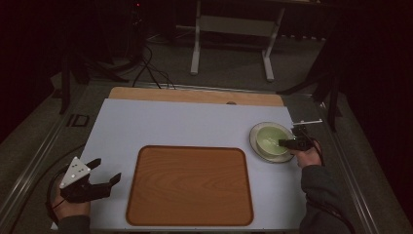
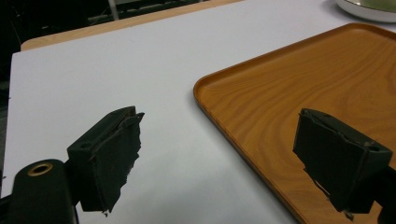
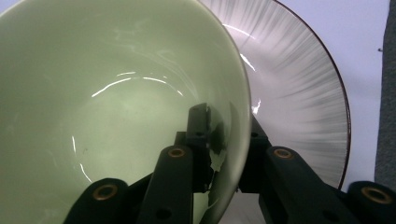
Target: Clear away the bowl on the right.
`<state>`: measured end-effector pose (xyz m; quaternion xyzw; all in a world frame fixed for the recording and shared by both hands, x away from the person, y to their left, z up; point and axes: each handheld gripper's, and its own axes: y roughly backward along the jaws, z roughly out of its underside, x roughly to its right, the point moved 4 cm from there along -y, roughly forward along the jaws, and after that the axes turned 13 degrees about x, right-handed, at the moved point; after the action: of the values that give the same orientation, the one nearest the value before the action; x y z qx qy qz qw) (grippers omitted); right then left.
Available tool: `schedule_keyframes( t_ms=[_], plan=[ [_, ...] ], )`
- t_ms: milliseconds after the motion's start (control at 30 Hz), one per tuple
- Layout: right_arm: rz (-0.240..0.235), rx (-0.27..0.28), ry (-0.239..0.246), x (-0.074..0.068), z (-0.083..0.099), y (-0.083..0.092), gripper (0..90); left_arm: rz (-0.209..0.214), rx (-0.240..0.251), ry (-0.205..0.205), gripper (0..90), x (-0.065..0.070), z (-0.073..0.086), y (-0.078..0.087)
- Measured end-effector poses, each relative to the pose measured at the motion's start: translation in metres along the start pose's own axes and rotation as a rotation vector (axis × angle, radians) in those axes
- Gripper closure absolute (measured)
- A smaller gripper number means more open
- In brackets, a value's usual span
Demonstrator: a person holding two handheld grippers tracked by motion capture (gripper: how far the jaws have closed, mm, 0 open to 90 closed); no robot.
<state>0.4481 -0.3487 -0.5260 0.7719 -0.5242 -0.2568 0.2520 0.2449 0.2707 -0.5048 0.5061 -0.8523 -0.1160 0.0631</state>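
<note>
My right gripper (image 1: 288, 143) is clamped on the rim of the pale green bowl (image 1: 269, 138), one jaw inside the wall, one outside. The bowl sits on a white plate (image 1: 254, 141) at the table's right side, just beside the wooden tray (image 1: 190, 184). My left gripper (image 1: 104, 171) rests released, jaws wide apart, left of the tray on the white mat (image 1: 160, 122).

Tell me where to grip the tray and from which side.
Grip the tray by its raised rim at the left edge, coming in from the left. It lies flat, the rim is its only pinchable part, and the open left gripper sits beside that edge.
</note>
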Motion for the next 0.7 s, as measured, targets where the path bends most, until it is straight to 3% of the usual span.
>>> schedule_keyframes(
  t_ms=[167,533,700],
  plan=[
    [-0.007,0.019,-0.021,-0.001,-0.002,0.002,82.8,-0.003,0.002,0.001,14.6,0.0,0.0,0.0],
    [-0.005,0.061,0.049,-0.014,-0.013,0.01,83.4,-0.004,0.004,0.0,14.6,0.0,0.0,0.001],
    [0.004,0.074,0.043,-0.013,-0.015,0.012,83.0,-0.006,0.005,0.0,14.6,-0.001,0.0,0.001]
  ],
)
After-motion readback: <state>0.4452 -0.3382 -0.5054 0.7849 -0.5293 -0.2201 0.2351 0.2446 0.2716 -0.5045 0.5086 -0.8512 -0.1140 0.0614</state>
